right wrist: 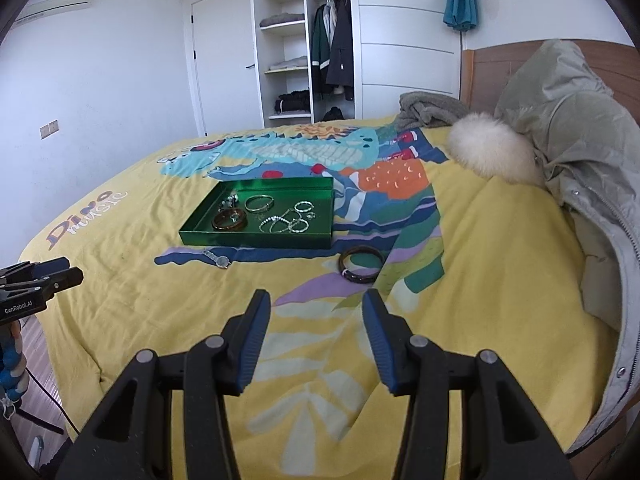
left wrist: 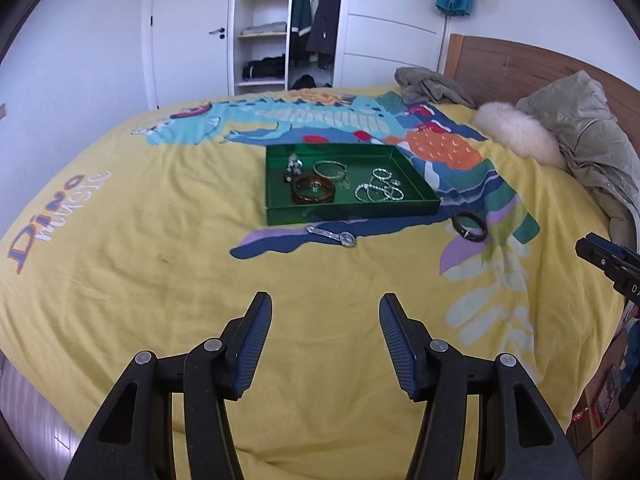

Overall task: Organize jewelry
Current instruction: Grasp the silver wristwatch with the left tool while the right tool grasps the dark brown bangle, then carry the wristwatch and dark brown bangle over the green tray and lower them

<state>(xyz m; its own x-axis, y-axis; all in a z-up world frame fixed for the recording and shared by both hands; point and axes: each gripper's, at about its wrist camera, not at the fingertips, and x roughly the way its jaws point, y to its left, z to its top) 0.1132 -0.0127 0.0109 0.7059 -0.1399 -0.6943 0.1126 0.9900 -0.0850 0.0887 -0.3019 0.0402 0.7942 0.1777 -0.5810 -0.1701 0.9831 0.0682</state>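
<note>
Both grippers hang over the near part of a bed w/ a yellow bedspread (left wrist: 160,208), fingers spread wide, nothing between them: left gripper (left wrist: 326,312) and right gripper (right wrist: 316,308) alike, each w/ black arms and blue ribbed pads.

Mid-bed sits a shallow green tray (left wrist: 348,212), rectangular, shiny metal-looking walls. Inside: an amber-brown bangle (left wrist: 313,189) at near left, a thin gold-tone bangle (left wrist: 329,169) behind it, a tangle of silver chains and hoops (left wrist: 380,190) to the right, and a small dark-and-silver piece (left wrist: 293,168) at far left (too small to tell what).

Outside the tray, on the cloth: a silver wristwatch (left wrist: 334,235) just near of the tray's front wall, lying flat, and a dark bangle (right wrist: 361,263) near the tray's right front corner, apart from it. Nothing lies between the grippers and these two.

Far right: an olive puffy coat (right wrist: 580,152) w/ a white fur trim (right wrist: 492,152), heaped against a wooden headboard (left wrist: 520,60); a grey crumpled cloth (left wrist: 432,86) beside it. Beyond the bed, an open white wardrobe (right wrist: 308,40) w/ folded clothes and hanging jackets.
</note>
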